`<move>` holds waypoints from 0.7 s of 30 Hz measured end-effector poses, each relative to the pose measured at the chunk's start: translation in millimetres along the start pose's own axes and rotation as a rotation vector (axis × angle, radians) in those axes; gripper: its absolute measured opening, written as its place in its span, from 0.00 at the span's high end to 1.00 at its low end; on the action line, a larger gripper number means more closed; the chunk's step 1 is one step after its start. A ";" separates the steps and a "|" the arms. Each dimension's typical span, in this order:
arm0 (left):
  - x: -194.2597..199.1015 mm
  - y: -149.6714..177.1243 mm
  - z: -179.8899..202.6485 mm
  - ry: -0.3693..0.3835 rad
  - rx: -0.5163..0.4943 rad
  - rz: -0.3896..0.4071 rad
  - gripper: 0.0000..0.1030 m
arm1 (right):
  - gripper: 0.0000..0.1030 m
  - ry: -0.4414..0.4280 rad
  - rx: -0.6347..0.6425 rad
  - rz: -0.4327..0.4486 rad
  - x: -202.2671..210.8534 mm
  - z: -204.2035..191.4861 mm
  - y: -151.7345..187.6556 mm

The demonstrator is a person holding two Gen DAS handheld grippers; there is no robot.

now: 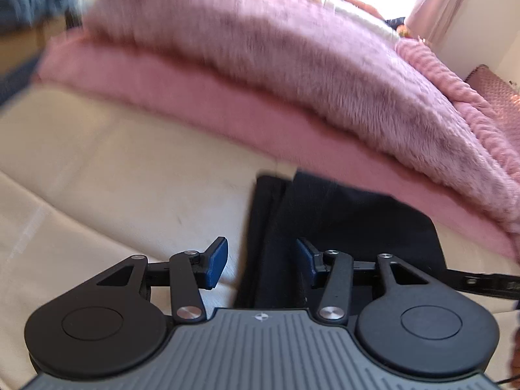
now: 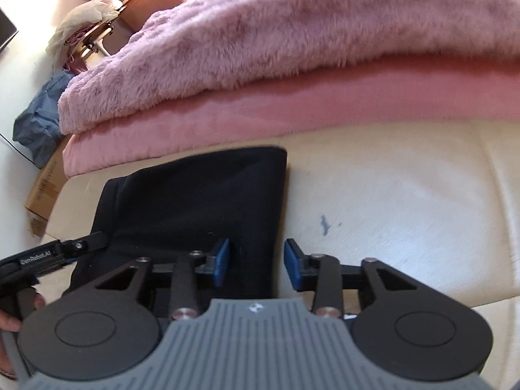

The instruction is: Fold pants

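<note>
Lying folded on the cream cushion (image 2: 406, 188), the dark pants (image 2: 201, 201) sit as a compact rectangle just in front of the pink blanket (image 2: 276, 110) and the fluffier mauve throw (image 2: 292, 22) piled behind it. In the right wrist view the bundle fills the near-left part of the surface, its right edge running straight away from the camera. The right gripper (image 2: 256, 261) straddles that edge with its blue fingers (image 2: 222, 261) parted about halfway; cloth passes between them but the pads do not press on it, so nothing is held. The left gripper (image 1: 261, 260) stands over the bundle's opposite edge in its own view, fingers spread wider, one over bare cushion and one over dark fabric, likewise gripping nothing. Judging from the neat shape, the fold looks close to done. The risk now is snagging: a finger pad lifting away could catch a loose layer and drag the top fold open, since the fabric looks soft and unweighted. A second hazard is the far edge, which touches or nearly touches the pink blanket; any push forward could tuck the pants under it or skew the stack.
</note>
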State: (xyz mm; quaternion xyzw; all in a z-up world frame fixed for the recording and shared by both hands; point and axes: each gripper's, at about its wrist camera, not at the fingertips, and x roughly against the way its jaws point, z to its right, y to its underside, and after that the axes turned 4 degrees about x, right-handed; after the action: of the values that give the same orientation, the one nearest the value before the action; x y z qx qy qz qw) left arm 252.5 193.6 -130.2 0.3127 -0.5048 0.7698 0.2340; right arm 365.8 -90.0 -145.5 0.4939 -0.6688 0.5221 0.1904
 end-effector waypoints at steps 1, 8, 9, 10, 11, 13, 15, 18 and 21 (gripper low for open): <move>8.0 -0.3 4.3 -0.006 -0.024 0.038 0.45 | 0.58 0.010 0.013 0.012 5.1 -2.3 -0.2; 73.0 -7.4 49.2 -0.029 -0.185 0.206 0.38 | 0.39 0.053 0.181 0.161 65.1 -36.6 -0.9; 82.2 -7.7 56.0 -0.030 -0.207 0.226 0.36 | 0.37 0.054 0.203 0.187 75.7 -42.9 0.1; 91.7 -6.9 62.4 -0.030 -0.230 0.247 0.35 | 0.36 0.052 0.224 0.213 86.8 -49.3 1.6; 103.2 -6.0 69.5 -0.032 -0.260 0.270 0.31 | 0.34 0.053 0.242 0.235 96.6 -55.6 2.8; 122.1 -2.7 80.7 -0.044 -0.305 0.311 0.27 | 0.29 0.059 0.275 0.282 116.5 -68.1 5.8; 141.1 2.2 90.6 -0.057 -0.338 0.359 0.20 | 0.26 0.058 0.307 0.336 139.3 -79.8 11.2; 163.6 9.7 101.1 -0.072 -0.358 0.411 0.15 | 0.21 0.058 0.343 0.405 169.3 -96.1 21.1; 181.5 16.7 108.6 -0.090 -0.361 0.440 0.14 | 0.21 0.061 0.371 0.454 195.6 -108.5 34.6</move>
State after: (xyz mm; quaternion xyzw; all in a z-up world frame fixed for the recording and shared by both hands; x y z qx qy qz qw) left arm 141.7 95.0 21.6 0.1827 -0.6991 0.6853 0.0906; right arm 221.8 -85.3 29.0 0.3422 -0.6492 0.6792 -0.0045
